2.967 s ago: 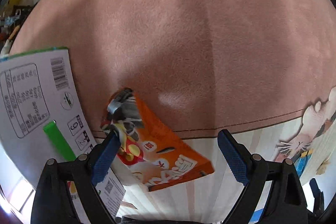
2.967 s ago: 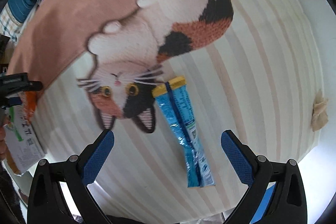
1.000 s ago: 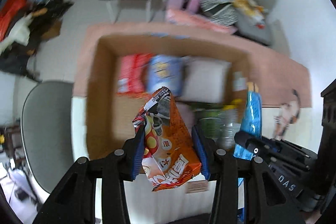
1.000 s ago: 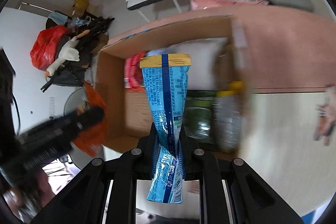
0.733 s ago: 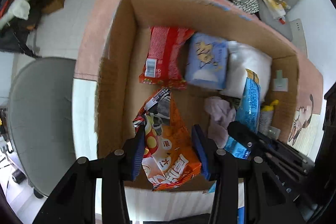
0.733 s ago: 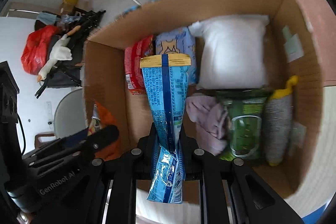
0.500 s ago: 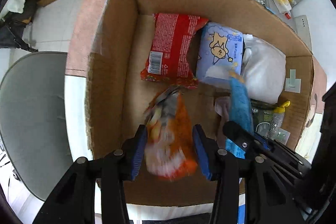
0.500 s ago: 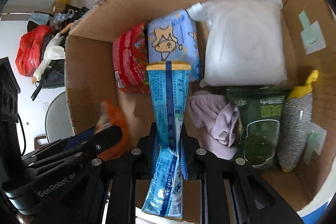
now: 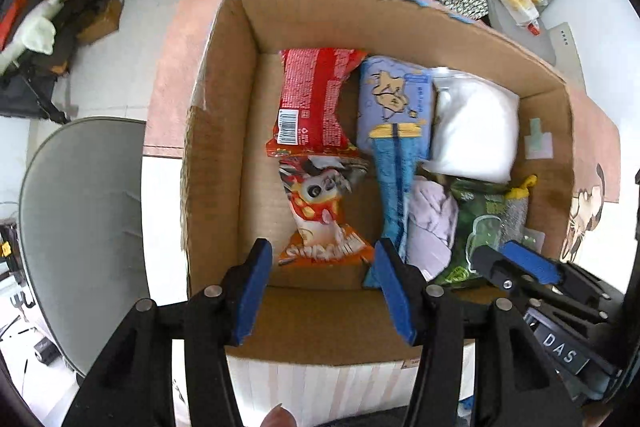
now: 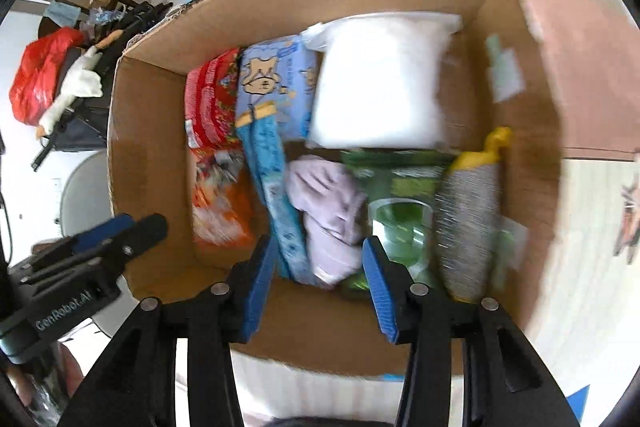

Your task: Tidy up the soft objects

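An open cardboard box (image 9: 216, 131) (image 10: 144, 163) holds soft goods. The orange snack bag (image 9: 320, 211) (image 10: 218, 211) lies on the box floor, below a red packet (image 9: 316, 99). The blue stick pack (image 9: 394, 187) (image 10: 276, 187) lies beside it, next to a lilac cloth (image 10: 324, 199). My left gripper (image 9: 322, 287) is open and empty above the orange bag. My right gripper (image 10: 320, 275) is open and empty above the blue pack and lilac cloth.
The box also holds a light-blue tissue pack (image 9: 394, 91), a white pillow bag (image 10: 380, 83), a green pouch (image 10: 396, 211) and a grey brush with yellow handle (image 10: 468, 211). A grey chair (image 9: 80, 227) stands left of the box. Clutter lies beyond.
Both grippers moved over the box, opened and let go. The orange bag and the blue stick pack dropped onto the box floor.
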### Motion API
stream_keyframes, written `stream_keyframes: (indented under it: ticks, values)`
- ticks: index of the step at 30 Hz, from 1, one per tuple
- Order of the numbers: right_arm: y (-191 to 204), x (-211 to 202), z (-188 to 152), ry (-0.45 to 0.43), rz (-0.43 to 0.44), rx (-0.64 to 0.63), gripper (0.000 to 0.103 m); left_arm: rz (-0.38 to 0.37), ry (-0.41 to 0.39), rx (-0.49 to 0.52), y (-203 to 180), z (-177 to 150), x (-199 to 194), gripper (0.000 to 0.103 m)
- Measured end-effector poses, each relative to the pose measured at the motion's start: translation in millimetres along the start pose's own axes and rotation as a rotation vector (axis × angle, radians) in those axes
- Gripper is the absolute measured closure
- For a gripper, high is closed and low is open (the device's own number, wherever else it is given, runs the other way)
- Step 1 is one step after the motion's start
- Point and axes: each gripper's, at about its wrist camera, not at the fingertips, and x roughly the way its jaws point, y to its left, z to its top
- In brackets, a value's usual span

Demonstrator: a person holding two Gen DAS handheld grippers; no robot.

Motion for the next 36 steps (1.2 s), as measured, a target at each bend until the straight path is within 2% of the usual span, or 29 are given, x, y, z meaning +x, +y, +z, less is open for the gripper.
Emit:
stream_keyframes:
  ticks: [7, 9, 11, 12, 13, 15, 18, 28, 36]
  values:
    - [-10.4, -39.0, -26.6, -0.082, -0.107, -0.051, 0.049, 0.045, -0.125, 0.025, -19.6, -26.4, -21.7, 0.052]
    - [-9.9, -48.7, -32.3, -0.105, -0.126, -0.055, 0.045, 0.052, -0.146, 0.030, -25.4, -31.5, -26.6, 0.052]
    - [-18.0, -62.6, -40.6, -0.125, -0.154, -0.061, 0.031, 0.058, -0.160, 0.042, -31.4, -33.2, -30.1, 0.052]
    - [-19.2, -66.4, -41.8, -0.137, -0.159, -0.059, 0.027, 0.065, -0.173, 0.044, -33.6, -34.4, -32.2, 0.046]
    - [-19.4, -69.4, -43.5, -0.150, -0.166, -0.059, 0.018, 0.071, -0.189, 0.047, -35.8, -35.2, -34.6, 0.029]
    - [-22.9, -77.2, -46.5, -0.172, -0.187, -0.059, 0.009, 0.084, -0.215, 0.049, -39.4, -36.8, -38.5, 0.008]
    - [-28.0, -83.0, -47.6, -0.187, -0.218, -0.053, 0.001, 0.089, -0.228, 0.044, -42.3, -36.6, -40.7, 0.007]
    - [-37.1, -95.0, -50.6, -0.224, -0.256, -0.047, 0.000, 0.098, -0.249, 0.029, -47.9, -41.0, -46.6, 0.007]
    - [-27.4, -149.4, -81.7, -0.318, -0.245, -0.073, 0.000, 0.088, -0.334, 0.033, -56.1, -68.9, -99.2, 0.007]
